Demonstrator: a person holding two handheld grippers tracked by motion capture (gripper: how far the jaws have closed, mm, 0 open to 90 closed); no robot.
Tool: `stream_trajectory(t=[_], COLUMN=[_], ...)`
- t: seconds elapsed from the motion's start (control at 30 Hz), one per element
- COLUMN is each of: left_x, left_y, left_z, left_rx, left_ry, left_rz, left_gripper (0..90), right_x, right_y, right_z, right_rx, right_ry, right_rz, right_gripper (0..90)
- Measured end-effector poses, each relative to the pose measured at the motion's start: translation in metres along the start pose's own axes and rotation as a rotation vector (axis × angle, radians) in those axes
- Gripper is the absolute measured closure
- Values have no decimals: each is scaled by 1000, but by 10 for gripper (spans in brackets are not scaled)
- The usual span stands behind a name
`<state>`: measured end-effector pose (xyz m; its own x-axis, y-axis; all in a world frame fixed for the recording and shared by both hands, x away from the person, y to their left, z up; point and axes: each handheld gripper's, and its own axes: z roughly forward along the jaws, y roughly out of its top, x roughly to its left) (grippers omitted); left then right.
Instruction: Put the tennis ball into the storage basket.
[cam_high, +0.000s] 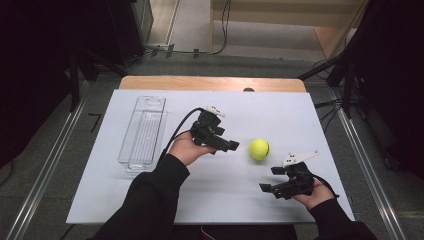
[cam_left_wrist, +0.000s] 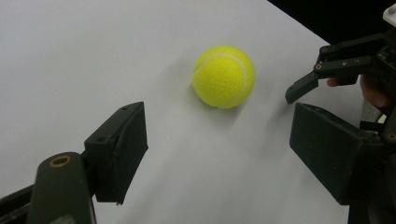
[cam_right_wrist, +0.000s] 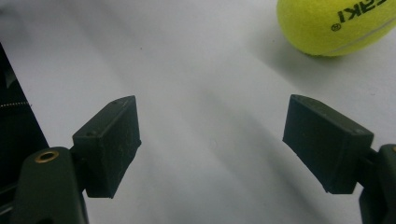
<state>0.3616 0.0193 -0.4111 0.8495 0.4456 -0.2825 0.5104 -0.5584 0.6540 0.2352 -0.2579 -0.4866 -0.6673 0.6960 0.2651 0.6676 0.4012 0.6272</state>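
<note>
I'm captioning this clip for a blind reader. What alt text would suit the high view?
A yellow tennis ball lies on a white table between two hand-held tools, both open and apart from it: the left tool beside its left, the right tool nearer the person. A clear plastic bin stands at the table's left.

The bench (cam_high: 150, 210) wears a pale white sheet, with a strip of bare wood (cam_high: 210, 83) showing along its far edge. Grey floor (cam_high: 45, 150) lies all round it, crossed by metal rails (cam_high: 47, 167) on both sides. Black curtains (cam_high: 35, 60) darken the left and right. Beyond, a light wooden platform (cam_high: 280, 20) catches brighter light, and black cables (cam_high: 220, 35) trail over the floor near dark stand legs (cam_high: 340, 70).
</note>
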Motion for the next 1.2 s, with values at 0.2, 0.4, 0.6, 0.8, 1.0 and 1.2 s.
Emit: stream_trajectory(t=[0.2, 0.4, 0.6, 0.8, 1.0, 1.2], left_x=[-3, -5, -9, -12, -18, -19], left_y=[7, 13, 20, 27, 36, 43], left_z=[7, 16, 29, 37, 46, 54], left_rx=[-12, -20, 2, -9, -6, -7], left_ry=[-7, -17, -26, -32, -33, -31], left_rz=[16, 28, 50, 47, 55, 54], left_gripper=[199, 199, 199, 199, 199, 199], right_x=[1, 1, 0, 1, 2, 1], right_y=[1, 1, 0, 0, 0, 0], right_z=[1, 1, 0, 1, 1, 1], right_rx=[1, 0, -2, 0, 0, 0], right_ry=[-1, -4, -8, -7, -6, -4], right_rz=[1, 4, 8, 6, 2, 0], right_gripper=[168, 169, 168, 168, 169, 169])
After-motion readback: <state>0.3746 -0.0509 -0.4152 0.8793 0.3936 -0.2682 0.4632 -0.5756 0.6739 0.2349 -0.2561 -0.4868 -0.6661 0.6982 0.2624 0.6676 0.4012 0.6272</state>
